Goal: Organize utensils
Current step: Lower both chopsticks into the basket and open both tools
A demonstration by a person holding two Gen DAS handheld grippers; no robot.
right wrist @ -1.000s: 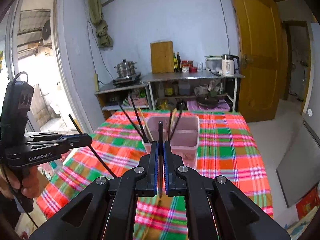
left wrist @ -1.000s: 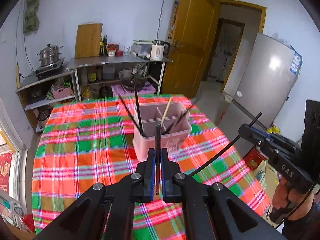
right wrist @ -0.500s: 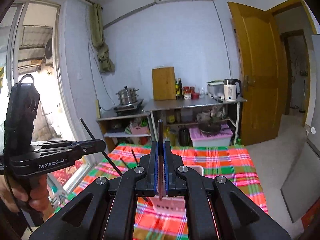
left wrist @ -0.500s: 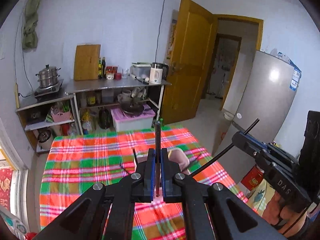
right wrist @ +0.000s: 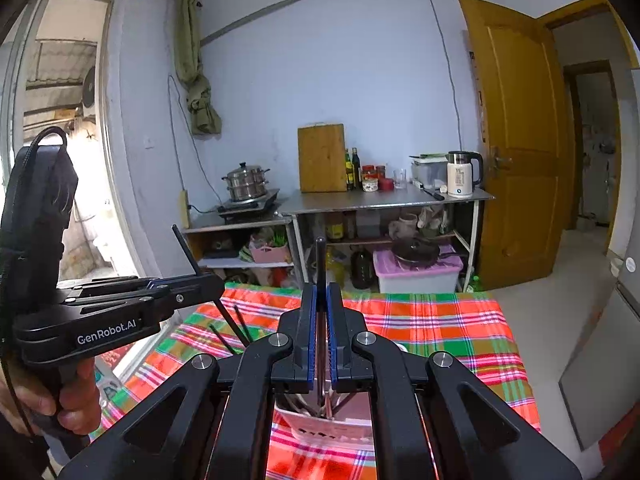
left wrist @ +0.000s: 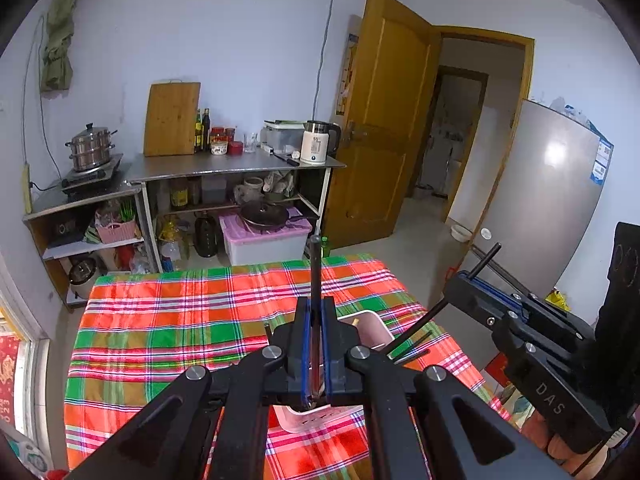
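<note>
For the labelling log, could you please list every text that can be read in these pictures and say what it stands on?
"GenRobot.AI": on the side of the left hand-held gripper, right wrist view.
"DAS": on the body of the right hand-held gripper, left wrist view.
Too small or blurred to read: fridge stickers, kettle label, dark print on the pink utensil box.

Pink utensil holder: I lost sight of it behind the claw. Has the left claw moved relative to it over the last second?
Yes. The left claw has risen and pulled back: the pink utensil holder dropped from above its tips to behind and below them.
</note>
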